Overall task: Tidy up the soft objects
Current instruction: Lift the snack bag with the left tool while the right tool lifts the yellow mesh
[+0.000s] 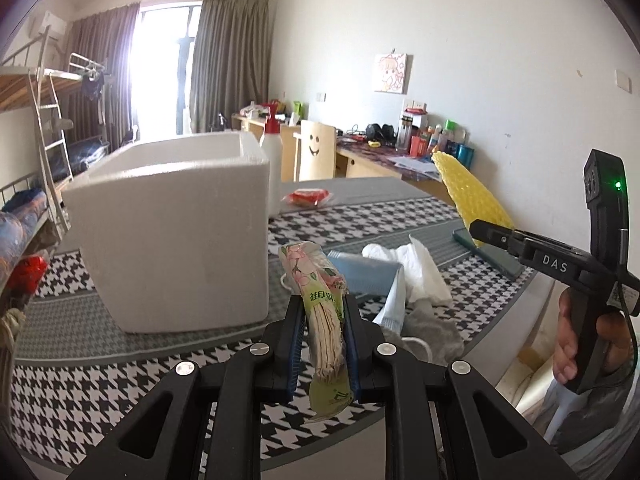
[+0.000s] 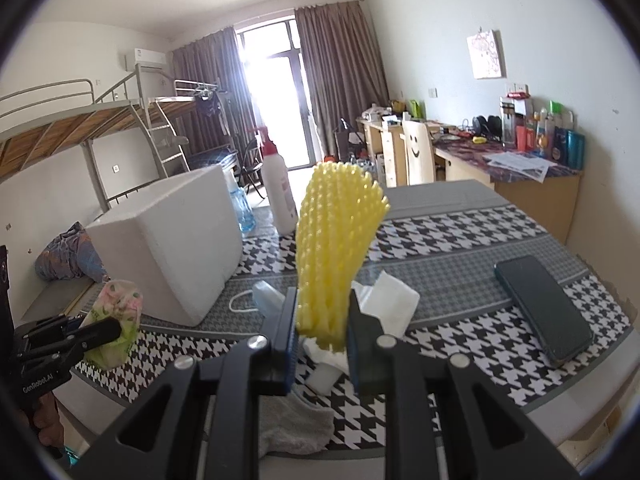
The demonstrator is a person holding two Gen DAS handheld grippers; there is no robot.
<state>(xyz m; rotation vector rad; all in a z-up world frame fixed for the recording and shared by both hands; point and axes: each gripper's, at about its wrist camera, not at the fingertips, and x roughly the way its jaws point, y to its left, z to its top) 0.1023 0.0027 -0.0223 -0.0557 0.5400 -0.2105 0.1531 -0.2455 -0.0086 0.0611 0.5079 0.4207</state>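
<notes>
My left gripper (image 1: 323,306) is shut on a flowered green tissue pack (image 1: 320,300), held above the houndstooth table (image 1: 100,380) just right of the open white foam box (image 1: 172,232). The same pack (image 2: 116,316) and left gripper (image 2: 102,330) show at the left edge of the right wrist view. My right gripper (image 2: 322,312) is shut on a yellow foam net sleeve (image 2: 336,240) that stands upright above the table; this sleeve (image 1: 472,192) and right gripper (image 1: 478,229) appear at the right in the left wrist view. Below lie white tissues (image 1: 412,268), a blue face mask (image 1: 366,276) and a grey sock (image 2: 296,424).
A dark phone (image 2: 544,308) lies on the table at the right. A white bottle with a red cap (image 2: 278,188) stands behind the foam box (image 2: 172,252), and a red packet (image 1: 308,197) lies further back. Bunk beds (image 2: 80,128) and a cluttered desk (image 2: 512,160) line the walls.
</notes>
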